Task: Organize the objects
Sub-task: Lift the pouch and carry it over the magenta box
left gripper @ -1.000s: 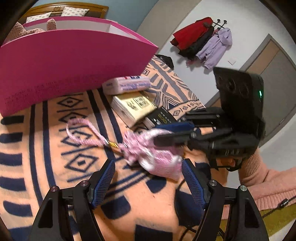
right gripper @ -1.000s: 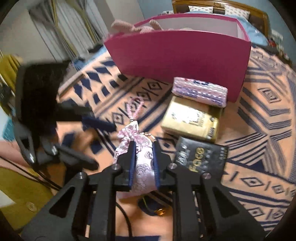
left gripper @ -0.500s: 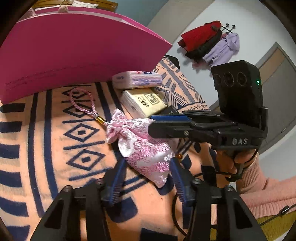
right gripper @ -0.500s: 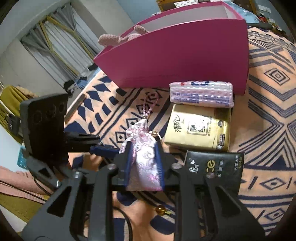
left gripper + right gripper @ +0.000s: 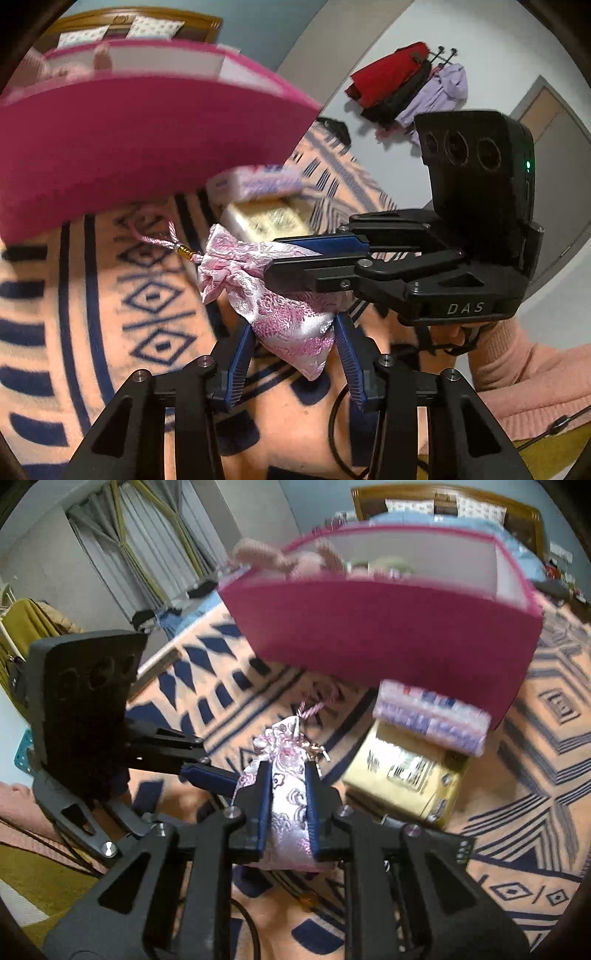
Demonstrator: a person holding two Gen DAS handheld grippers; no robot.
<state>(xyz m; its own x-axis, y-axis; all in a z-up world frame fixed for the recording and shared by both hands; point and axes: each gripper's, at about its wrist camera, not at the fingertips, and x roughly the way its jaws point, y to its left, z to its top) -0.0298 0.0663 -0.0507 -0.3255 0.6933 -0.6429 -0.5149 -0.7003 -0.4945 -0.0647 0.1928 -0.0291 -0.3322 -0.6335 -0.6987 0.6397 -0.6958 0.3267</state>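
Pouch (image 5: 284, 314) hangs clamped by both left gripper (image 5: 293, 345) and right gripper (image 5: 286, 794), clear of the pink box's rim (image 5: 388, 587).

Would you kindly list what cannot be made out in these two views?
- Pink bag contents: right wrist view, walls and blur hide most.
- Tissue pack print: left wrist view, motion blur.
- Pouch bottom: right wrist view, behind the right tongs.

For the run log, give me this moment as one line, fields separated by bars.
phase: lift pouch | right gripper: shut on pink pouch | left gripper: pads at pouch's lower end, jaws just closing | pink box: behind, open
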